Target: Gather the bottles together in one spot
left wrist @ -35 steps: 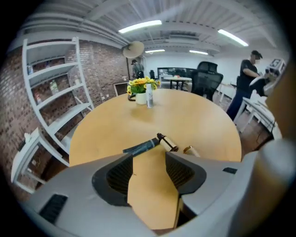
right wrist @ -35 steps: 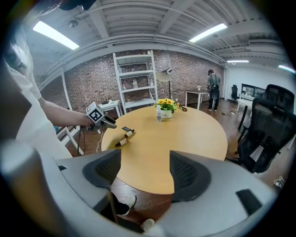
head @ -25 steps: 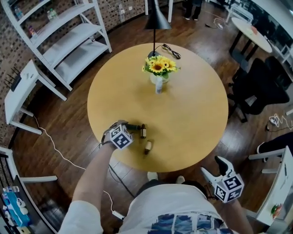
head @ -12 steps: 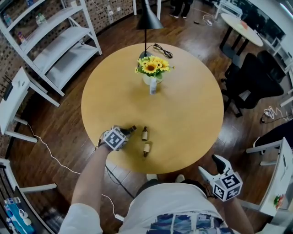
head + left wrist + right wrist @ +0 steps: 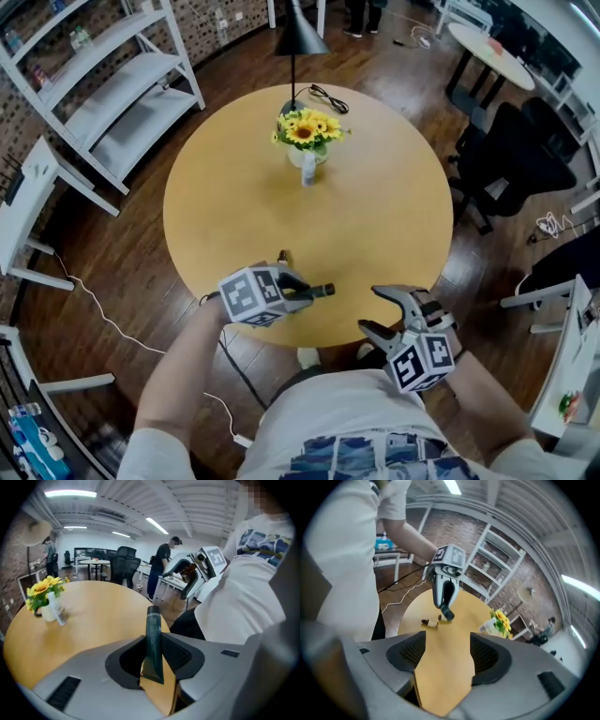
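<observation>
Left gripper (image 5: 298,292) has just pinched its fingers down on a dark green tube (image 5: 153,641) and holds it clear of the bench (image 5: 375,187) near the front edge, cap end sticking out past the fingers. They look to be on the lower half, towards the flat crimped tail. I'd guess the tube is light and squishy with a slick skin, so a firmer hold nearer the cap shoulder would stop it flexing or sliding. Right gripper (image 5: 386,314) is just beside it over the bench edge. Its fingers have just been closing a little, but they're well apart with nothing in them. Two small brown bottles (image 5: 430,623) sit on the bench right by the tube. One's on its side and probably rolls easily, so grab it across the body.
</observation>
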A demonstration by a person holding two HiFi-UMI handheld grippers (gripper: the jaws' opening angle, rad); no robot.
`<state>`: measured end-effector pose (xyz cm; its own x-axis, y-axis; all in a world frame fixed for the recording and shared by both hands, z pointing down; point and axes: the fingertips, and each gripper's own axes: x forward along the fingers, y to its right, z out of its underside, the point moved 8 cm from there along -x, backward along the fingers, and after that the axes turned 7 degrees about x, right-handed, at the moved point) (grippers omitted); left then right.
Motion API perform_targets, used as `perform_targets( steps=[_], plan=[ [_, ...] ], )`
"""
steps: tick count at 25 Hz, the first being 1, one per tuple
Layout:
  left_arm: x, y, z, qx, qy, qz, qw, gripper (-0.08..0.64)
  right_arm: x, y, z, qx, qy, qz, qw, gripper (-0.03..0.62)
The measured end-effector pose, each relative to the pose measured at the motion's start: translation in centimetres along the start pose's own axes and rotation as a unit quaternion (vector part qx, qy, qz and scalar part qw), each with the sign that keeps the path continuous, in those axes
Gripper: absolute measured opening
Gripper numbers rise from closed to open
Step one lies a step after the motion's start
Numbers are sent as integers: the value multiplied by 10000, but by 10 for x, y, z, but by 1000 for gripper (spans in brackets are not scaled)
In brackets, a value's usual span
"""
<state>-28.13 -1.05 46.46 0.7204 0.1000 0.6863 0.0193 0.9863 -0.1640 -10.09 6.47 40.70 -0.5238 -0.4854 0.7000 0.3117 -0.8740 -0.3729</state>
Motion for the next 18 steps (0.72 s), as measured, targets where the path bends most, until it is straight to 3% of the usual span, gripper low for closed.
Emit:
perform_targets(
  steps=[5, 6, 7, 8, 10, 13, 15, 16, 18],
  plan=[
    [26, 23, -48, 411, -299, 484, 9975, 109, 31, -6, -20, -1202, 75, -674, 9904, 278],
    [29, 25, -54, 428, -340, 521, 9971, 109, 35, -7, -17, -1391, 19, -736, 9875, 251],
    [32, 25, -57, 420, -386, 537, 9969, 109, 37, -7, -13, -1550, -24, -779, 9848, 175],
    [34, 24, -59, 386, -416, 536, 9969, 109, 38, -8, -9, -1639, -33, -815, 9831, 137],
    [38, 21, -62, 244, -347, 450, 9981, 112, 37, -4, -2, -1562, 52, -851, 9840, 133],
    [31, 4, -71, -118, 68, -31, 9999, 133, 29, 22, 16, -889, 290, -706, 9931, 132],
    [17, -11, -79, -377, 505, -433, 9971, 202, 18, 50, 33, -25, 559, -603, 9966, 130],
    [11, -17, -84, -494, 753, -594, 9942, 204, 12, 65, 44, 537, 765, -624, 9937, 130],
    [9, -26, -100, -721, 1203, -790, 9870, 204, -1, 92, 71, 1782, 1278, -795, 9724, 130]
  ],
)
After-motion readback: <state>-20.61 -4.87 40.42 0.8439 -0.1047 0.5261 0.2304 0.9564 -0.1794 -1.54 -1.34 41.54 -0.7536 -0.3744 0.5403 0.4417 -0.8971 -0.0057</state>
